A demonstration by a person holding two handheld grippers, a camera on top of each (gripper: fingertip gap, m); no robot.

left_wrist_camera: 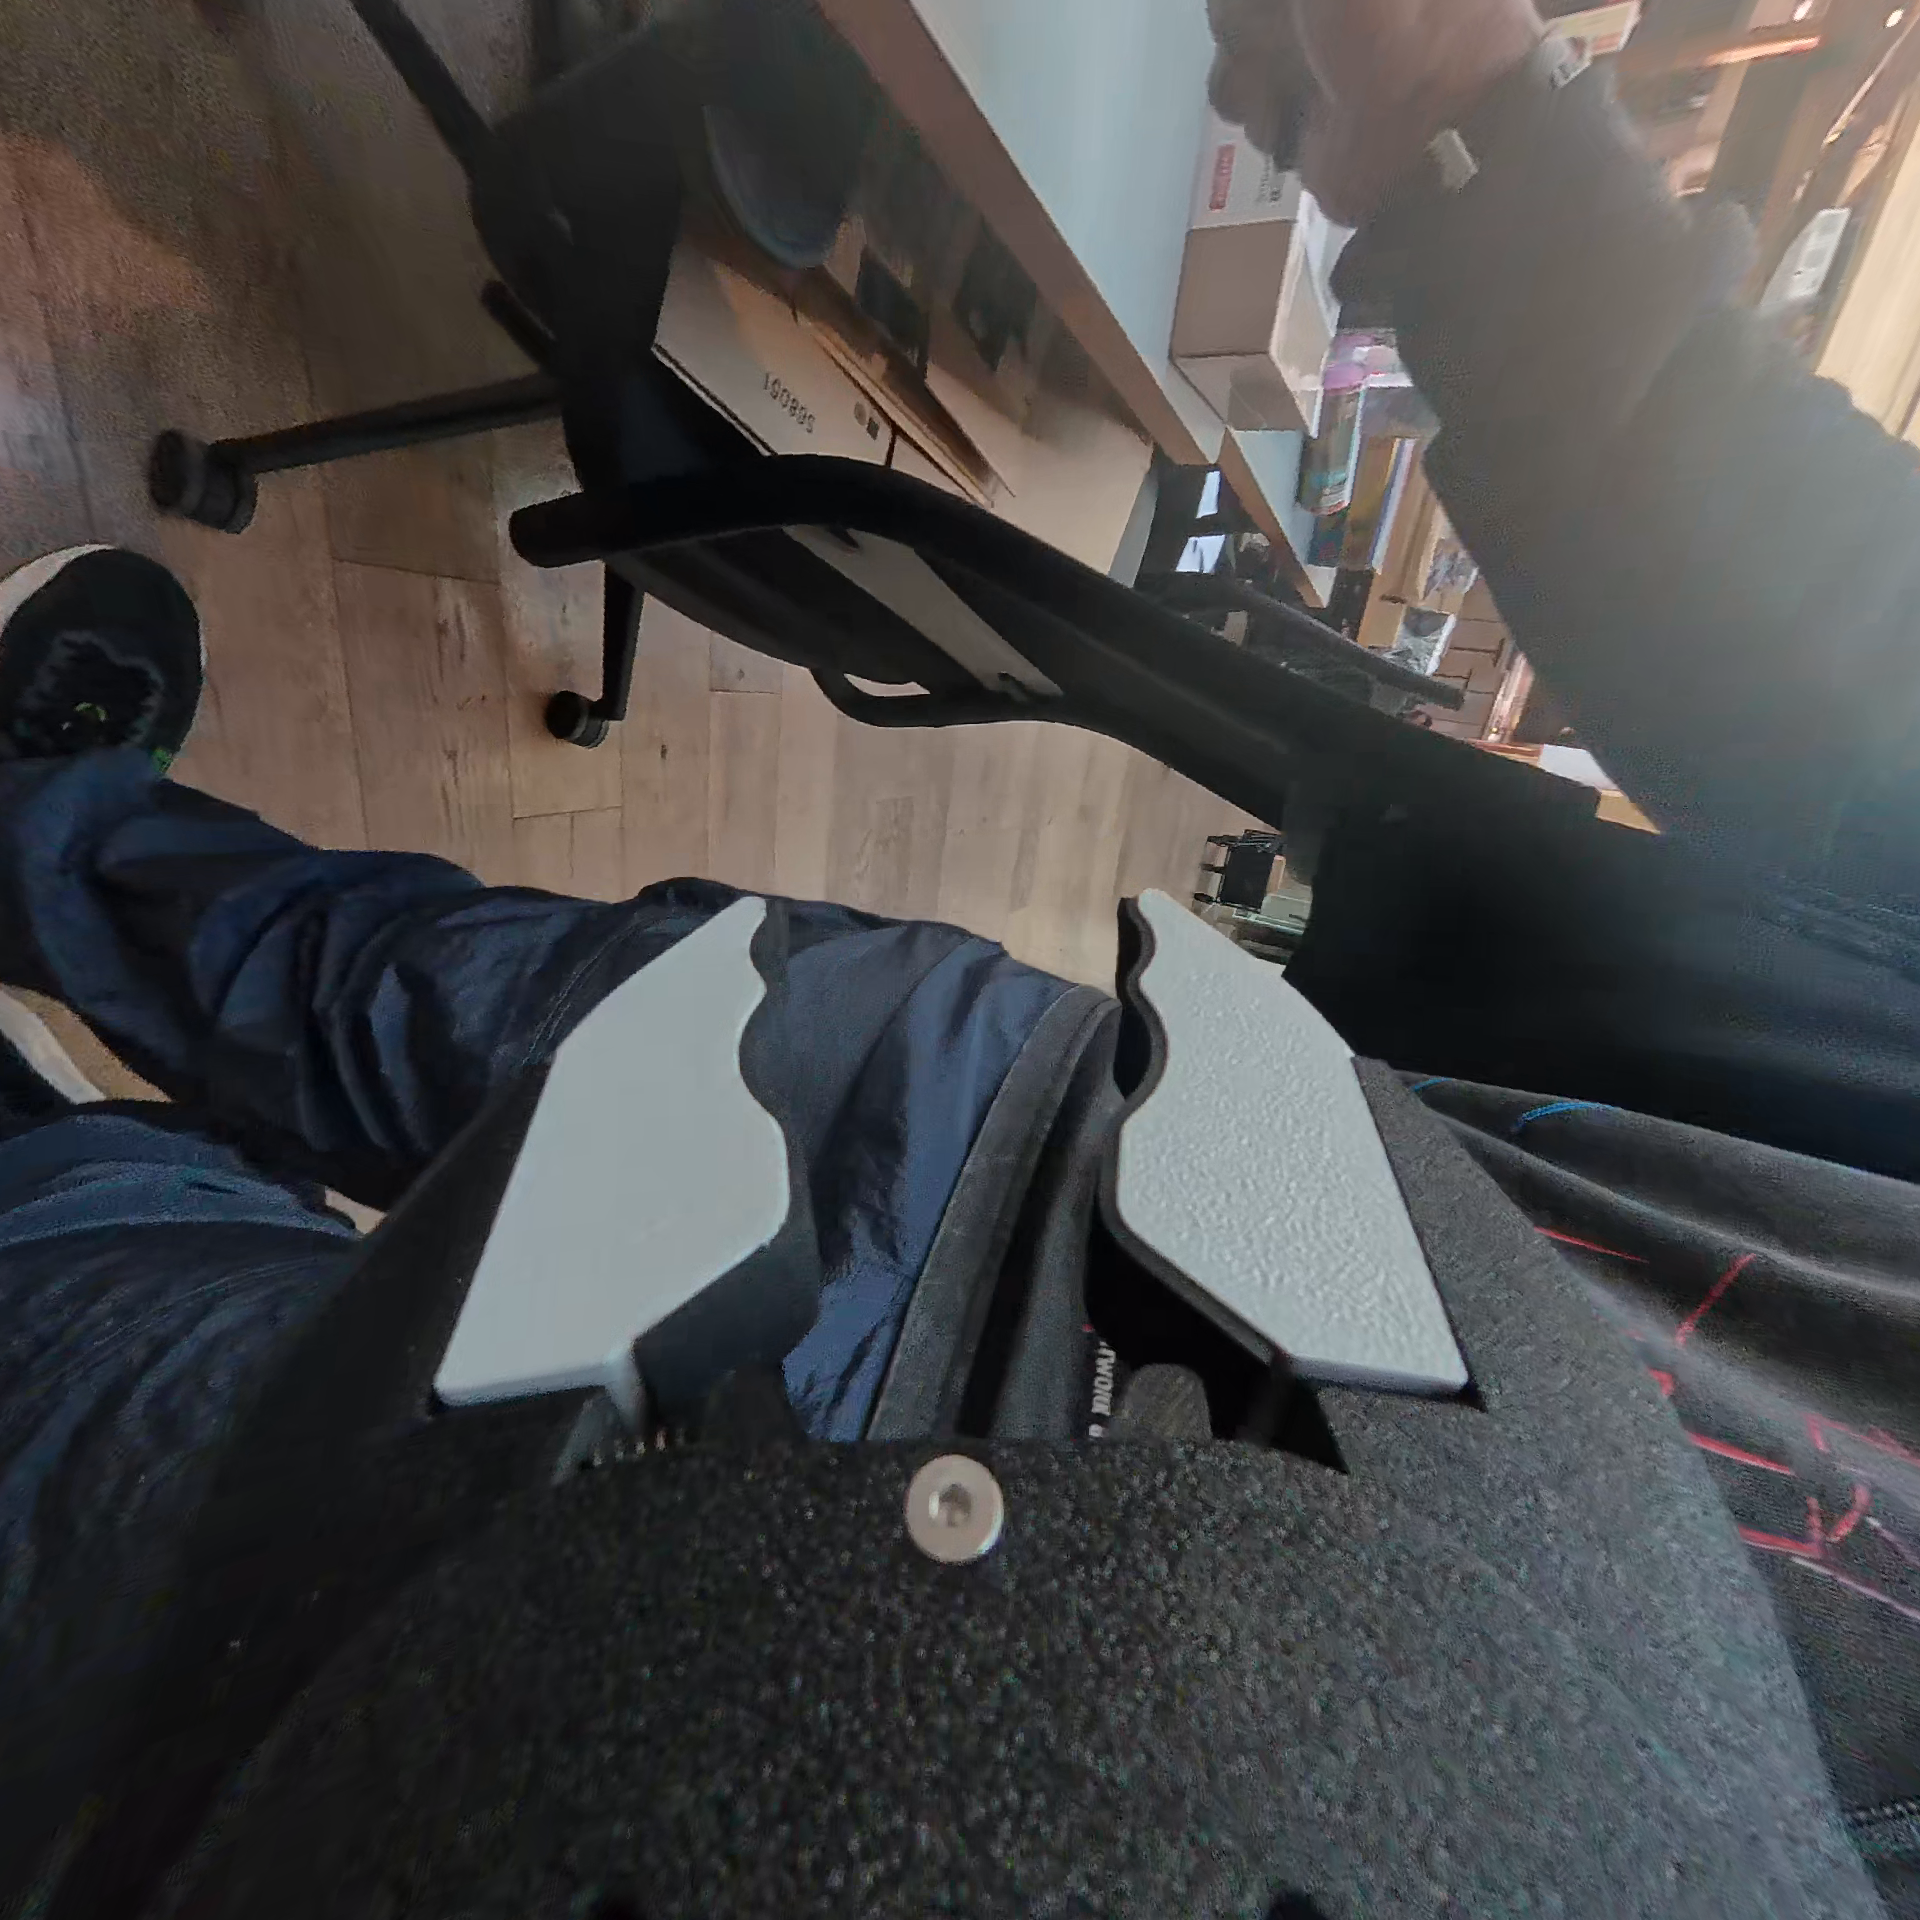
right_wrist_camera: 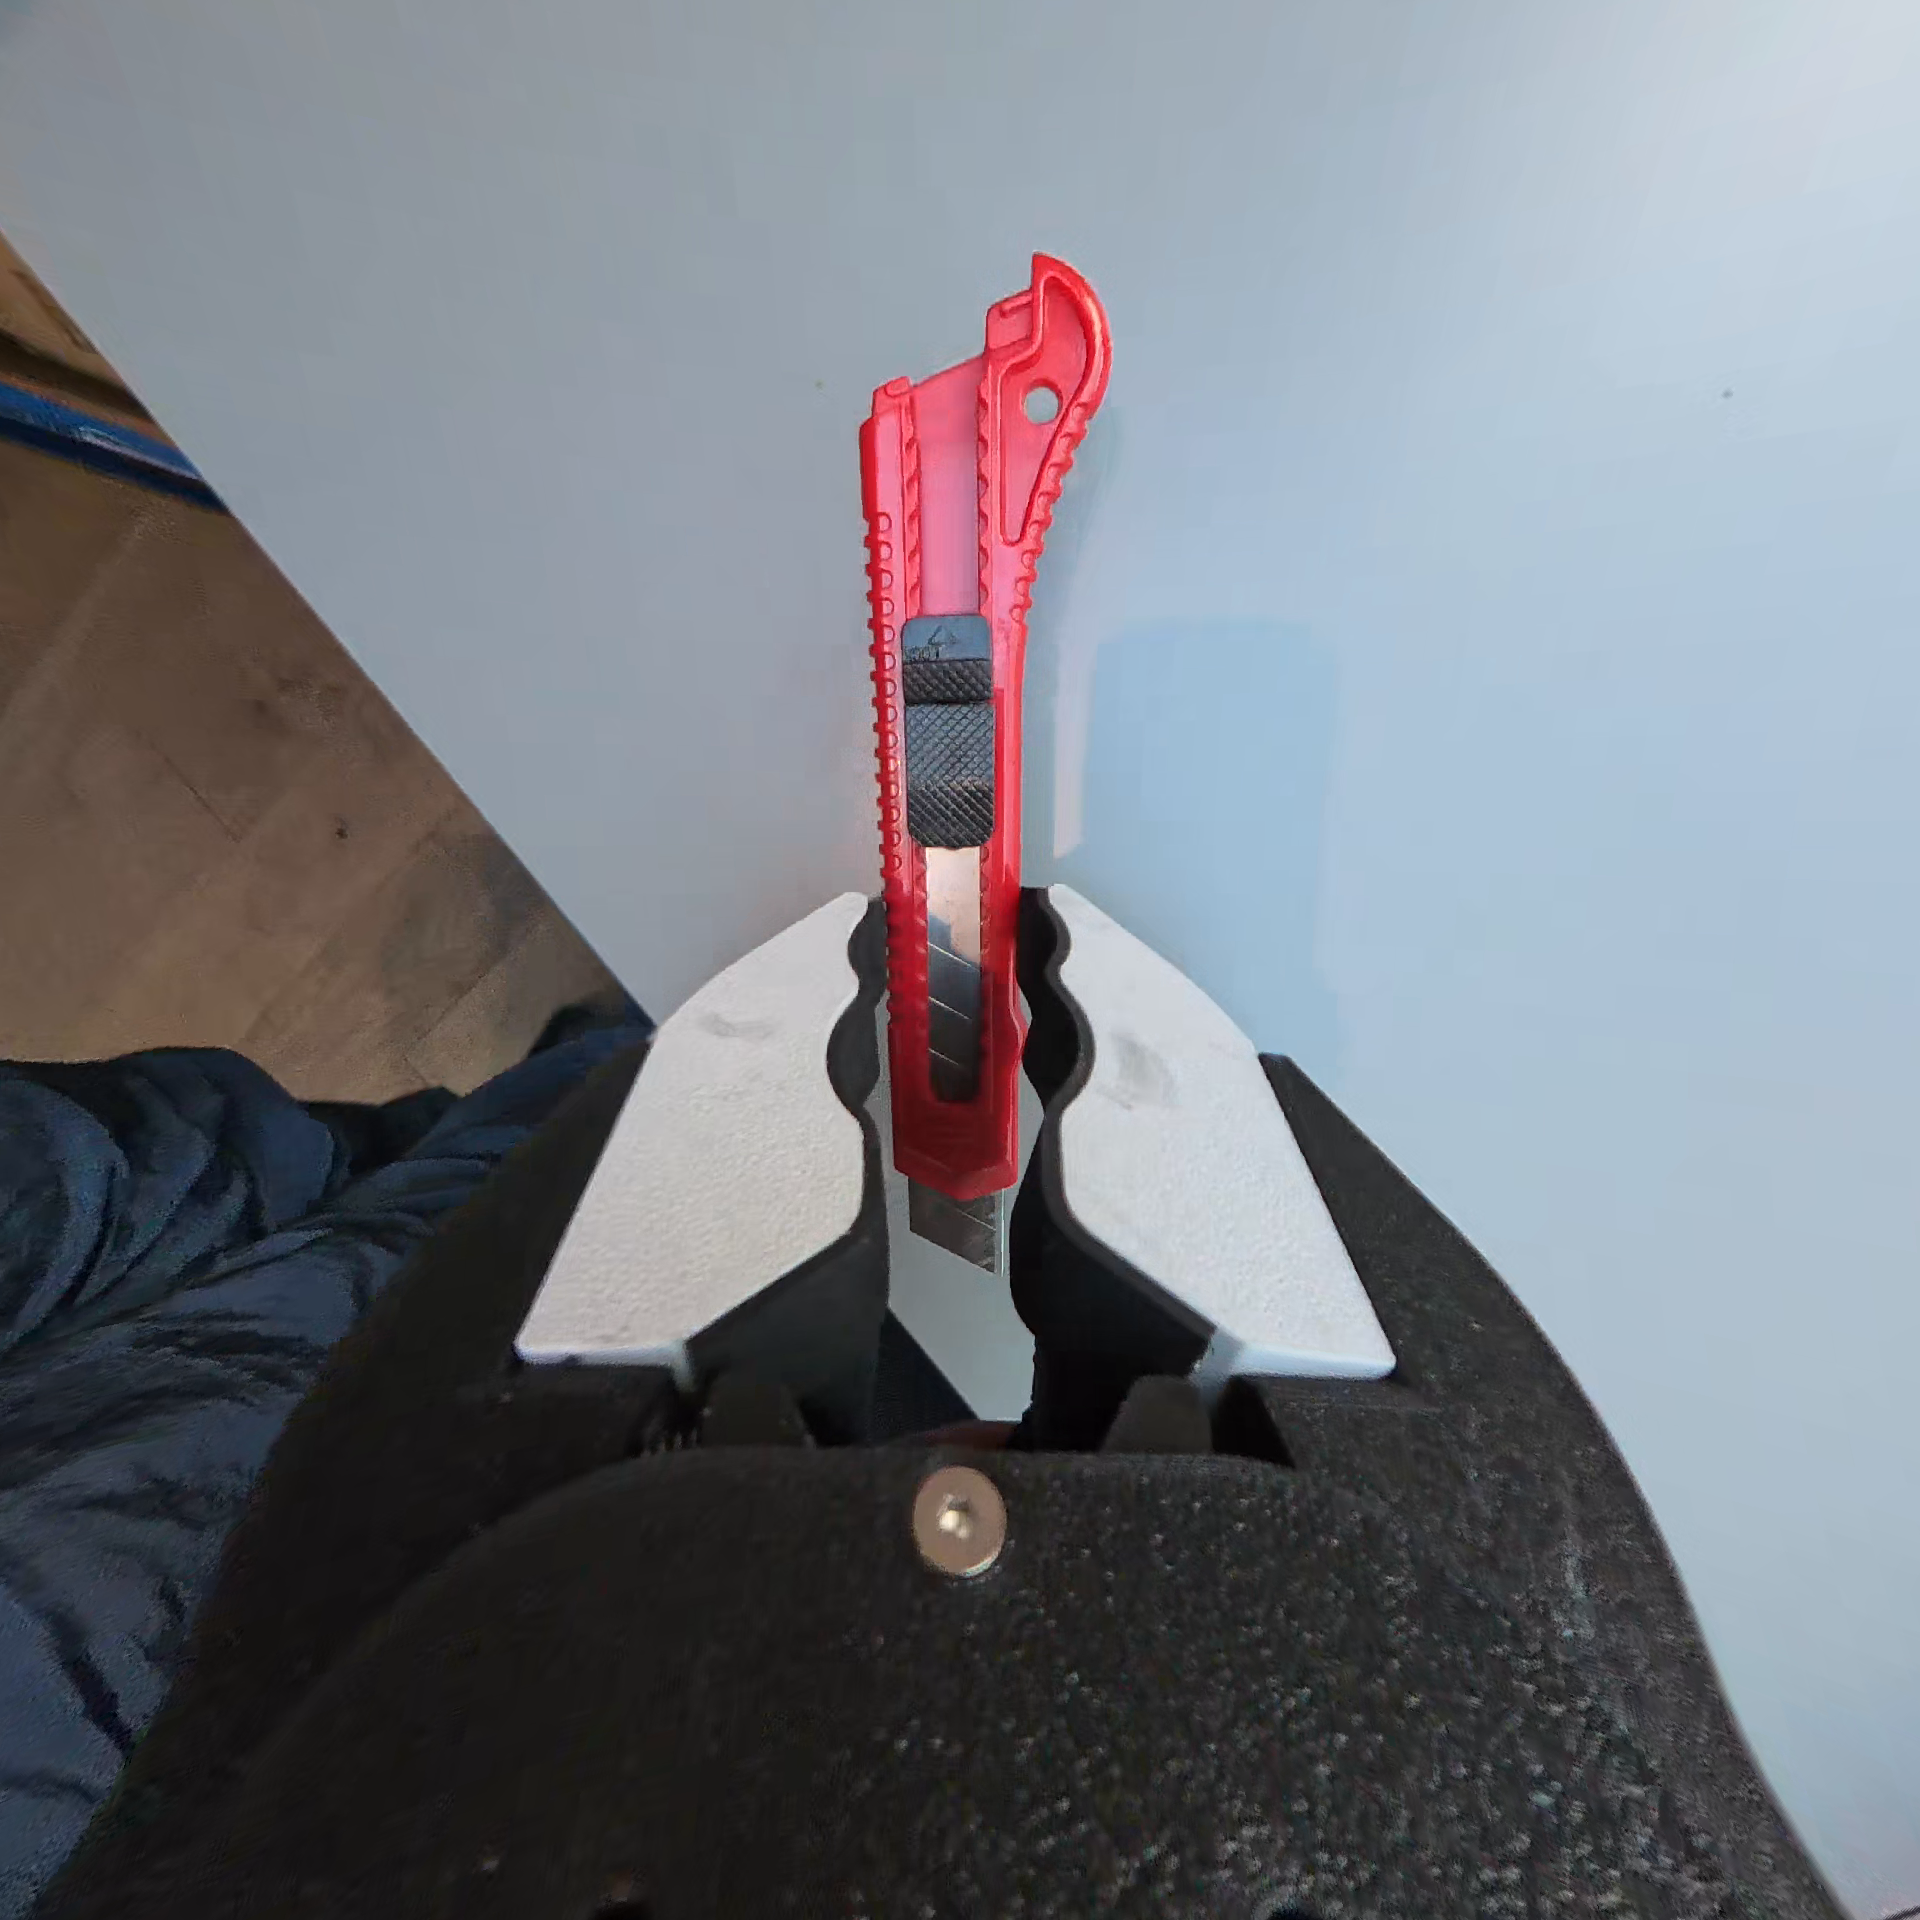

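Note:
My right gripper (right_wrist_camera: 951,914) is shut on a red utility knife (right_wrist_camera: 961,582) with a black slider. The knife's blade end points back toward the camera between the fingers, and its handle sticks out forward over a pale grey table top (right_wrist_camera: 1455,520). My left gripper (left_wrist_camera: 940,914) is open and empty. It hangs low beside the person's dark blue trouser leg (left_wrist_camera: 416,987), pointing at the wooden floor (left_wrist_camera: 436,644). A hand (left_wrist_camera: 1382,94) and dark sleeve show at the upper right of the left wrist view.
A black wheeled chair (left_wrist_camera: 831,582) stands by the table (left_wrist_camera: 1091,156) in the left wrist view. Cardboard boxes (left_wrist_camera: 831,384) lie under the table and more boxes and items (left_wrist_camera: 1247,260) sit further off. A shoe (left_wrist_camera: 94,655) rests on the floor at left.

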